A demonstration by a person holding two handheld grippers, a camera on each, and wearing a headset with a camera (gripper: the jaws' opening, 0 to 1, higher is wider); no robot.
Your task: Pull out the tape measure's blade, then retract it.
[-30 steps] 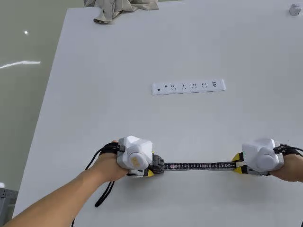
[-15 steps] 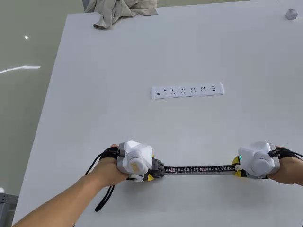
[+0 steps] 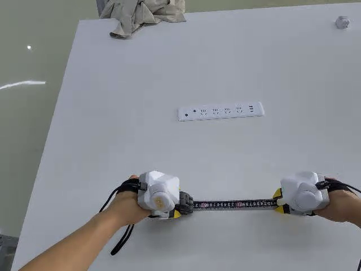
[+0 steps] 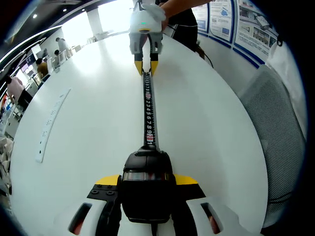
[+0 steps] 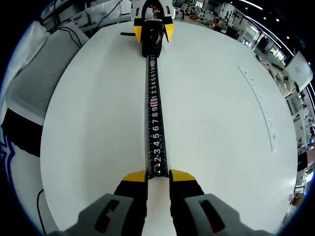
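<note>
The black tape measure case (image 4: 147, 184) sits between the yellow-tipped fingers of my left gripper (image 3: 179, 204), which is shut on it. Its black blade (image 3: 234, 204) with white numbers runs low over the white table (image 3: 169, 147) to my right gripper (image 3: 276, 202), whose yellow tips are shut on the blade's end hook (image 5: 158, 172). In the right gripper view the blade (image 5: 155, 113) stretches away to the case (image 5: 151, 33) held by the other gripper. The left gripper view shows the blade (image 4: 148, 110) leading to the right gripper (image 4: 145, 66).
A white power strip (image 3: 221, 111) lies on the table beyond the grippers. A crumpled grey cloth (image 3: 141, 12) rests at the far left edge, and a small grey object (image 3: 342, 22) sits far right. Black straps (image 3: 119, 243) hang near the left hand.
The head camera has tilted, shifting the scene. The blade span between the two grippers looks about the same or slightly shorter; both grips are unchanged.
</note>
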